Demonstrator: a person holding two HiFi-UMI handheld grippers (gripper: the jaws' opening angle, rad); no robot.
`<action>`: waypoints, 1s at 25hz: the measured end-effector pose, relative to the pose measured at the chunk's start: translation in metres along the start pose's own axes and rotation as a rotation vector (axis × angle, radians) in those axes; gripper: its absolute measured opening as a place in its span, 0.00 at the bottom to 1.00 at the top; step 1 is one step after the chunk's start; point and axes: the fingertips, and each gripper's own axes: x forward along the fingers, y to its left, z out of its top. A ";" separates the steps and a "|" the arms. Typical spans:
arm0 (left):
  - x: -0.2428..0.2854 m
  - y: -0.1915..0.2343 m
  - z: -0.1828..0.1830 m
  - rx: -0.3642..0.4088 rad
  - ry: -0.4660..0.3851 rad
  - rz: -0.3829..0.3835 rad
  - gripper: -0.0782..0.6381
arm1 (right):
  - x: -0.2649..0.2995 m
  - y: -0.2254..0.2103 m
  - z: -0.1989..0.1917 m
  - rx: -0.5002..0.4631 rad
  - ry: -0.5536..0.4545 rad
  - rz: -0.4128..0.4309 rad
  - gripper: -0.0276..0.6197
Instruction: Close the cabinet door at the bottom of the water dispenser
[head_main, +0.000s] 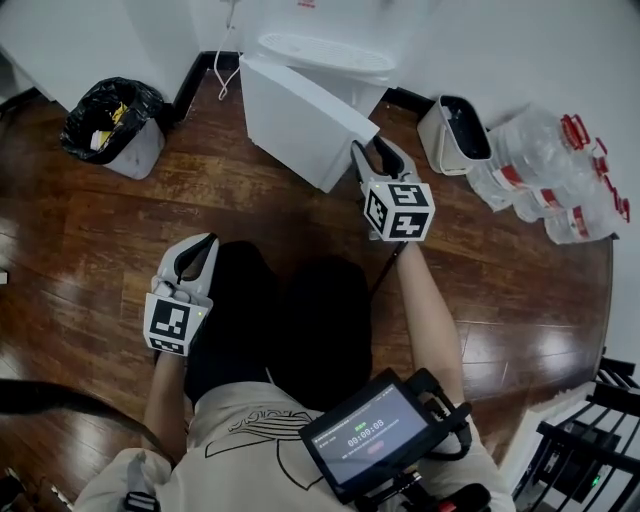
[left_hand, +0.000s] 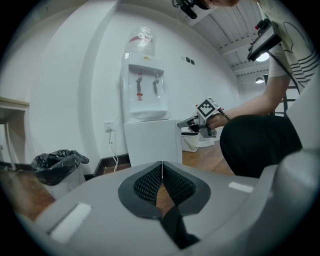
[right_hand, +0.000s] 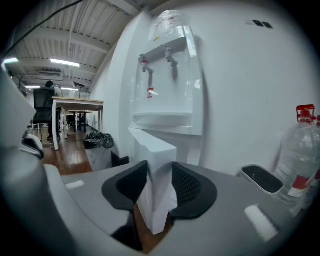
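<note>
Two grippers are showing, but only the right gripper (head_main: 378, 155) is working. Its jaws are clamping at a middling width on the near, free edge of the door (head_main: 300, 115). The door is standing swung well out from the foot of the dispenser (head_main: 325, 52), at the far middle of the floor (head_main: 100, 250), and is angling towards the person. The left gripper (head_main: 198, 250) is hanging by the person's left knee, well apart from the door, its jaws pressed together on nothing.

Judging by its look, the door is a thin, stiff, light white panel that is probably swinging easily on its far-left hinge. Its smooth faces are likely slippery, so the free edge is giving the surest hold and the most leverage. A gentle swing should do, since slamming is risking a jolt to the bottle (right_hand: 170, 22) on top.
</note>
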 end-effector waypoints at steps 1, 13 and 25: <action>0.004 -0.003 0.001 0.002 0.001 -0.002 0.14 | 0.004 -0.009 0.000 0.012 -0.004 -0.025 0.24; 0.012 -0.016 0.003 0.082 0.046 -0.018 0.14 | 0.068 -0.093 0.017 0.122 0.006 -0.141 0.17; -0.006 0.009 0.038 -0.214 -0.026 0.054 0.14 | 0.004 -0.041 0.015 0.221 -0.018 0.055 0.05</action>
